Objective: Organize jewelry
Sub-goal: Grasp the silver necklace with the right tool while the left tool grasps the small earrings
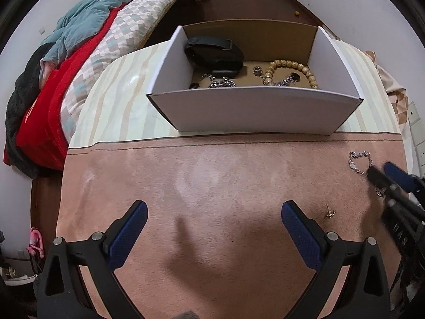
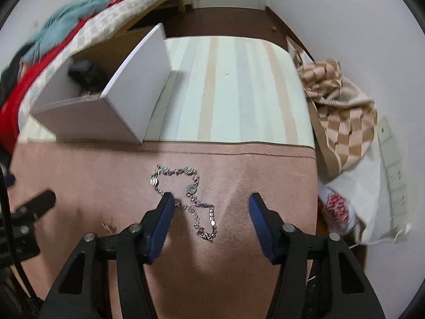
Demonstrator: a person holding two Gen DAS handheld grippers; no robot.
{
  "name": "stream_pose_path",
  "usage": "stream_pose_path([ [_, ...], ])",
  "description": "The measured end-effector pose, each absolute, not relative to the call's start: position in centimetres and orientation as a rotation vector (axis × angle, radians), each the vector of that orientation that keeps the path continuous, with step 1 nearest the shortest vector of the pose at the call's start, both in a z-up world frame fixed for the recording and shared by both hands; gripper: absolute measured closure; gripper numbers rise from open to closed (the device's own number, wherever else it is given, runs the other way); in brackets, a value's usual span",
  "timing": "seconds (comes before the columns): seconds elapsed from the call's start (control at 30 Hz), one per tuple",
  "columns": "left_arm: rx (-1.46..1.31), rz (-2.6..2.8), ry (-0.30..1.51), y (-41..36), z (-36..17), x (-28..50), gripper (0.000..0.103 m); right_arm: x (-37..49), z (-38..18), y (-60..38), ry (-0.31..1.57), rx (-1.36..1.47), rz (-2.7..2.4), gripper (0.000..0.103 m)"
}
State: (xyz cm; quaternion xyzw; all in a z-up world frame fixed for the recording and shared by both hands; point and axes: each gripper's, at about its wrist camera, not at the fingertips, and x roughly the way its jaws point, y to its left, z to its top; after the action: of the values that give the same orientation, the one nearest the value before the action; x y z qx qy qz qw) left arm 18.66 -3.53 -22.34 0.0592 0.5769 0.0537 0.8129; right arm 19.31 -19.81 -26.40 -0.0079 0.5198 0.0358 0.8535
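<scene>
- Left gripper (image 1: 214,214): jaws spread wide over bare pink cloth (image 1: 212,175); nothing lies between the blue pads.
- Right gripper (image 2: 211,203): jaws partly open and straddling the lower run of a silver chain (image 2: 186,194). The left pad (image 2: 162,223) sits on or right at the chain's left strand; the right pad stands clear of it. No grip shows.
- Chain: lies slack in an uneven loop on the pink cloth, running from about 11 o'clock of the right gripper down to its centre. In the left wrist view it sits at 3 o'clock, with the right gripper's tips upon it.
- Earring (image 1: 330,213): a small gold piece on the pink cloth at about 4 o'clock in the left wrist view, just right of the left gripper's right finger and apart from the chain.
- Box (image 1: 255,111): white, open-topped, standing on a striped cloth (image 1: 117,106) at 12 o'clock of the left gripper, just beyond the pink cloth's edge.
- Box contents: a black case (image 1: 213,54) at the back left, a beaded bracelet (image 1: 289,73) at the right, silver chains (image 1: 221,82) along the front.
- Surroundings: a bed with a red blanket (image 1: 45,111) at 9 to 10 o'clock; a checked bag (image 2: 342,111) at 3 o'clock in the right wrist view.
</scene>
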Motion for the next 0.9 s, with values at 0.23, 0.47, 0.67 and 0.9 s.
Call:
stream_pose_path([
  [0.23,0.079,0.066,1.24,-4.5,-22.1,18.3,0.0,18.5,-25.5,-21.5,1.097,0.13,0.096,0.1],
  [0.47,0.047,-0.026,1.265,-7.4,-22.7,18.0,0.001,16.2,-23.0,-25.8,1.046,0.299,0.051,0.1],
  [0.67,0.104,-0.09,1.276,-10.5,-23.9,17.6,0.024,15.0,-23.2,-26.9,1.057,0.31,0.018,0.1],
  [0.9,0.123,-0.118,1.254,-11.4,-24.0,17.7,0.072,14.8,-23.4,-27.3,1.062,0.314,0.007,0.1],
])
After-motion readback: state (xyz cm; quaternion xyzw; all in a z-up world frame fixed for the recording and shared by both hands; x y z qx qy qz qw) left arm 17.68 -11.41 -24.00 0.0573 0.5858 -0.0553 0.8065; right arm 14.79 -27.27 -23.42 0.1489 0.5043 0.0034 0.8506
